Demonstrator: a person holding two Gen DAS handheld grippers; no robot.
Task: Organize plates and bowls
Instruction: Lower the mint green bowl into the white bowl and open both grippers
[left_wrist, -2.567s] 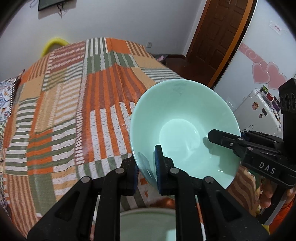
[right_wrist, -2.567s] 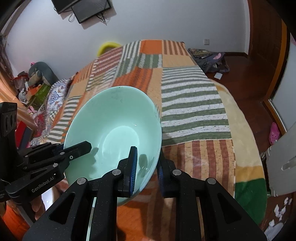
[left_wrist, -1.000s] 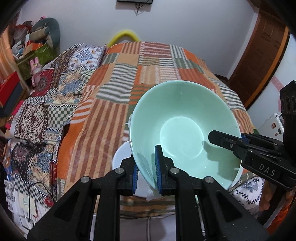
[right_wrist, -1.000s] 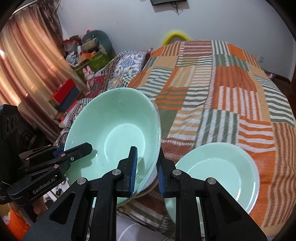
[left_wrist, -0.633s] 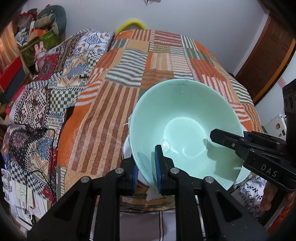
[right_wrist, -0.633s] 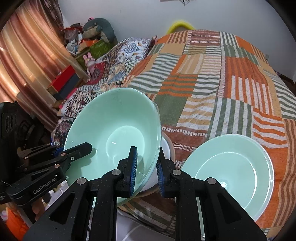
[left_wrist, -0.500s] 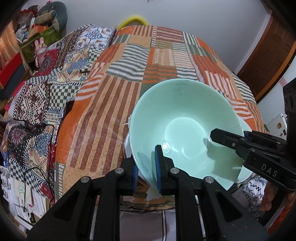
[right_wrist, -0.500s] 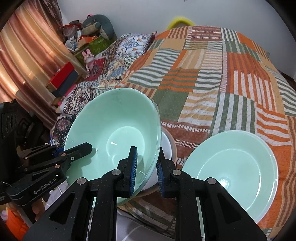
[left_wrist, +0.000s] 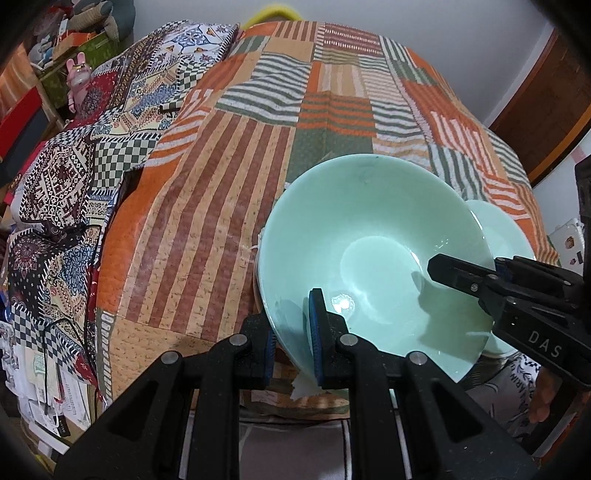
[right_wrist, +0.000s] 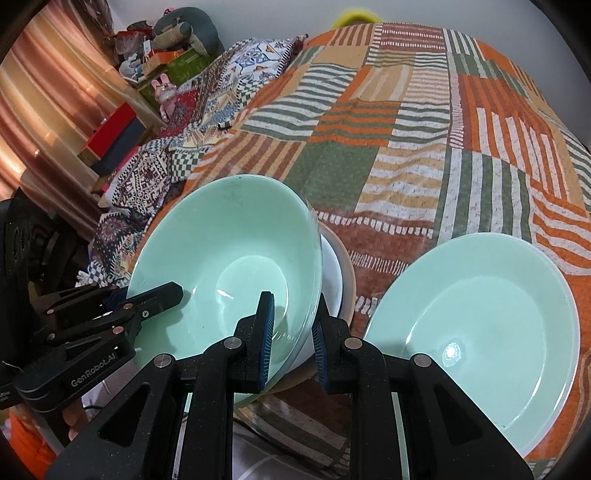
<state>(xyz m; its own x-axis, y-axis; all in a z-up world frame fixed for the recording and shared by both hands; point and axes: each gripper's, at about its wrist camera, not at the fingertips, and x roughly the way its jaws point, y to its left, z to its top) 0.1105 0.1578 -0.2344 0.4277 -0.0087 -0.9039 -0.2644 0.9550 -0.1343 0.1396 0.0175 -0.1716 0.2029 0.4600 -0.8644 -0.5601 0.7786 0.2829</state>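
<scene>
Now both clamped on mint bowl (left_wrist: 373, 236) rim: left hand-held gripper (left_wrist: 291, 336) lower centre, right hand-held gripper (right_wrist: 290, 332) opposite side; mint plate (right_wrist: 480, 314) lower right on bed (right_wrist: 406, 122).

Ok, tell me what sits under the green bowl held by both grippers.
Under the green bowl a white bowl's rim shows, nested in a tan dish. Their insides stay covered.
</scene>
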